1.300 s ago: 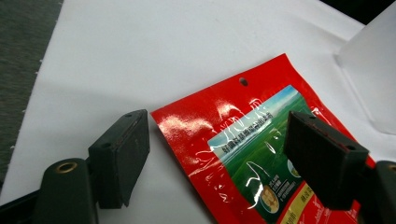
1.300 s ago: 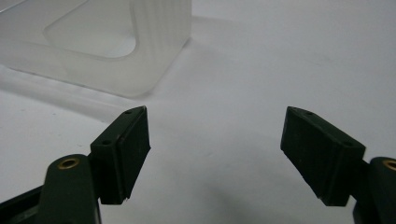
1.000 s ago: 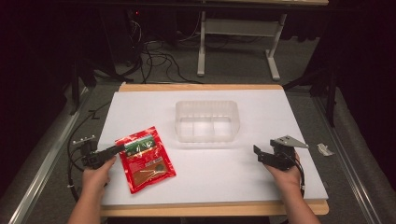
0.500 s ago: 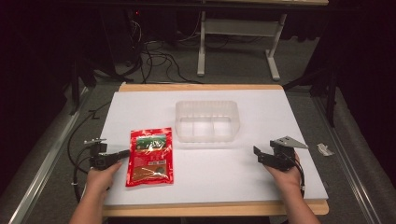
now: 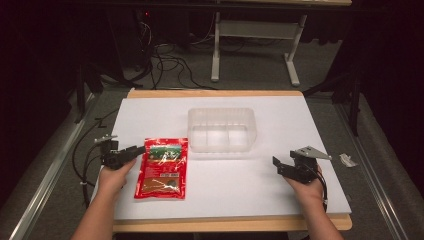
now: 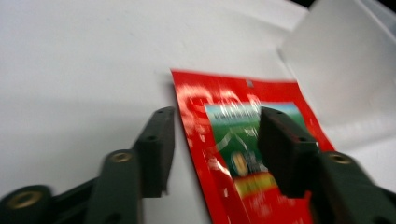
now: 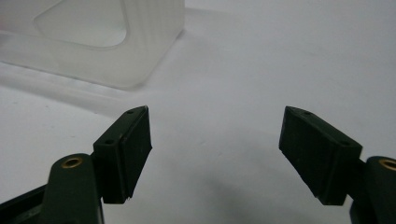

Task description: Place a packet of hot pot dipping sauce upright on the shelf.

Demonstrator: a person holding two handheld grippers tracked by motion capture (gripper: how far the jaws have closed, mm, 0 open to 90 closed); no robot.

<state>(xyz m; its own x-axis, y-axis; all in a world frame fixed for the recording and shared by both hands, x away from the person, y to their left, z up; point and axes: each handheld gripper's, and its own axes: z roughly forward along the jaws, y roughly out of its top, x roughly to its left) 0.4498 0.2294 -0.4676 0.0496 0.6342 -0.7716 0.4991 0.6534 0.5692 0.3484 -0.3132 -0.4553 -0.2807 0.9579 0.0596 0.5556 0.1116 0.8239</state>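
Two grippers are held over a white table top (image 5: pixel 280 125), one in each hand of the person. The left gripper (image 5: pixel 136 149) is seen in the high view at the left edge of a red pouch (image 5: pixel 161 168), and its jaws are spread apart. In the left gripper view, the left gripper (image 6: pixel 215 140) is shown with one jaw over the bare white surface and the other over the printed face of the red pouch (image 6: pixel 233 140), so that the pouch's long edge lies in the gap between them; whether either jaw touches the pouch cannot be told. The pouch is laid flat on the table top, near the left front part of it, with its upper end close to the front left corner of a clear plastic container (image 5: pixel 222 129).

The container is placed near the middle of the table, and its inside is seen to be divided by low ridges. The right gripper (image 5: pixel 278 165) is held well apart from the pouch, to the right front of the container, with its jaws wide apart and nothing between them. In the right gripper view, the right gripper (image 7: pixel 215 135) is pointed across bare white surface, and a corner of the clear plastic container (image 7: pixel 140 46) is seen at the upper left.
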